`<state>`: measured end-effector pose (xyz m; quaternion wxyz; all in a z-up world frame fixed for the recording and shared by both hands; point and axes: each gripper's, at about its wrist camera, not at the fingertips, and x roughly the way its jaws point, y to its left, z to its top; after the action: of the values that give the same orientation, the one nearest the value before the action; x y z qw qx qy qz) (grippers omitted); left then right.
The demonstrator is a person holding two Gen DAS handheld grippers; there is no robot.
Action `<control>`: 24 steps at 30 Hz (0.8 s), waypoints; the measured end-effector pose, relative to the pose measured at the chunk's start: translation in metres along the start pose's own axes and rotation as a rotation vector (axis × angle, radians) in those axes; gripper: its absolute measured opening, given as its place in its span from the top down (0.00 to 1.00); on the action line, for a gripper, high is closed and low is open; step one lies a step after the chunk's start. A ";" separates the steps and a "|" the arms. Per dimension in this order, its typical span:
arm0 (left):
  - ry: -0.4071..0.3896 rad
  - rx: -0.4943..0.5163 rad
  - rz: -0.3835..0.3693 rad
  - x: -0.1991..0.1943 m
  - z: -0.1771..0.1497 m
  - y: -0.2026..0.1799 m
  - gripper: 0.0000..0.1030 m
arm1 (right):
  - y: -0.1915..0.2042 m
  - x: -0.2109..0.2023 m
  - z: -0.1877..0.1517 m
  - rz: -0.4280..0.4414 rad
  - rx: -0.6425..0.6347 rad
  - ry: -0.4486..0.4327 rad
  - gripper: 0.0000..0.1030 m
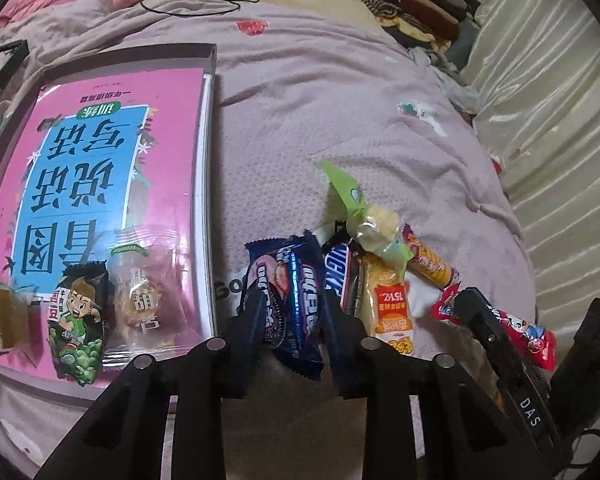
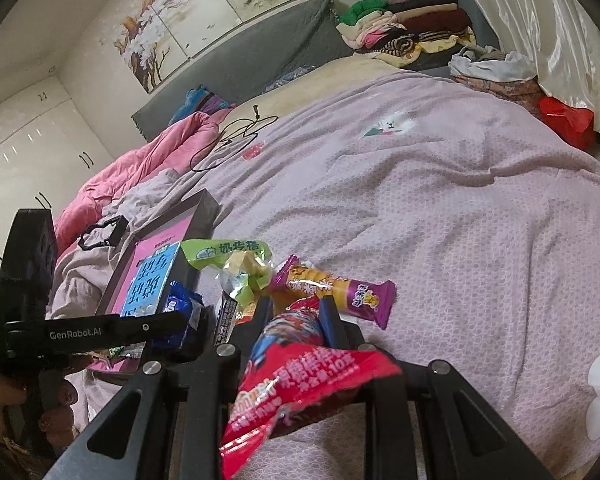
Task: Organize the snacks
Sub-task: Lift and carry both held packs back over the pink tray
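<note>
Slippage is the risk: left gripper [image 1: 290, 312] pinches the blue cookie pack [image 1: 290, 304] by its slick wrapper near the tray [image 1: 210, 152] edge; right gripper [image 2: 296, 312] clamps the red packet [image 2: 300, 376], which dangles loosely.

We are seeing dim, soft indoor light, glare glinting off the curtain [image 2: 540, 32], and fisheye edges bending darkly.

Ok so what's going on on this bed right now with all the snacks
A person is sorting snacks on the bed with two handheld grippers. The left gripper is clamped on a blue Oreo pack. The right gripper holds a red candy packet. Three snacks already lie on the pink book in a tray; the other snacks are piled on the blanket.
</note>
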<state>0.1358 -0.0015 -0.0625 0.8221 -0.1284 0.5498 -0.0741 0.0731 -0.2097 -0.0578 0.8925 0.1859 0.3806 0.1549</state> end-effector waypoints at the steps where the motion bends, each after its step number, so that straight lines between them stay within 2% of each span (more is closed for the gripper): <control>1: 0.008 0.008 0.011 0.002 0.000 -0.002 0.64 | 0.001 0.001 0.000 0.001 -0.005 0.003 0.76; 2: 0.017 0.021 0.031 0.004 -0.001 -0.004 0.61 | 0.002 0.001 -0.001 0.000 -0.010 0.005 0.76; 4: 0.031 0.042 0.055 0.009 -0.003 -0.009 0.61 | 0.003 0.002 -0.001 0.001 -0.012 0.007 0.76; 11: 0.045 0.115 0.142 0.026 0.001 -0.024 0.51 | 0.005 0.005 -0.003 0.007 -0.014 0.017 0.76; 17: 0.044 0.115 0.120 0.034 0.008 -0.022 0.44 | 0.004 0.006 -0.003 0.013 -0.007 0.018 0.76; 21: 0.033 0.112 0.090 0.037 0.010 -0.025 0.33 | 0.003 0.006 -0.003 0.017 -0.005 0.019 0.76; 22: 0.023 0.117 0.092 0.038 0.010 -0.026 0.33 | 0.003 0.006 -0.002 0.016 -0.005 0.018 0.76; 24: 0.024 0.116 0.073 0.041 0.009 -0.026 0.40 | 0.002 0.005 -0.002 0.015 -0.002 0.016 0.76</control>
<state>0.1600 -0.0363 -0.0876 0.8235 -0.0593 0.5588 -0.0775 0.0747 -0.2056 -0.0614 0.8885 0.1866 0.3862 0.1633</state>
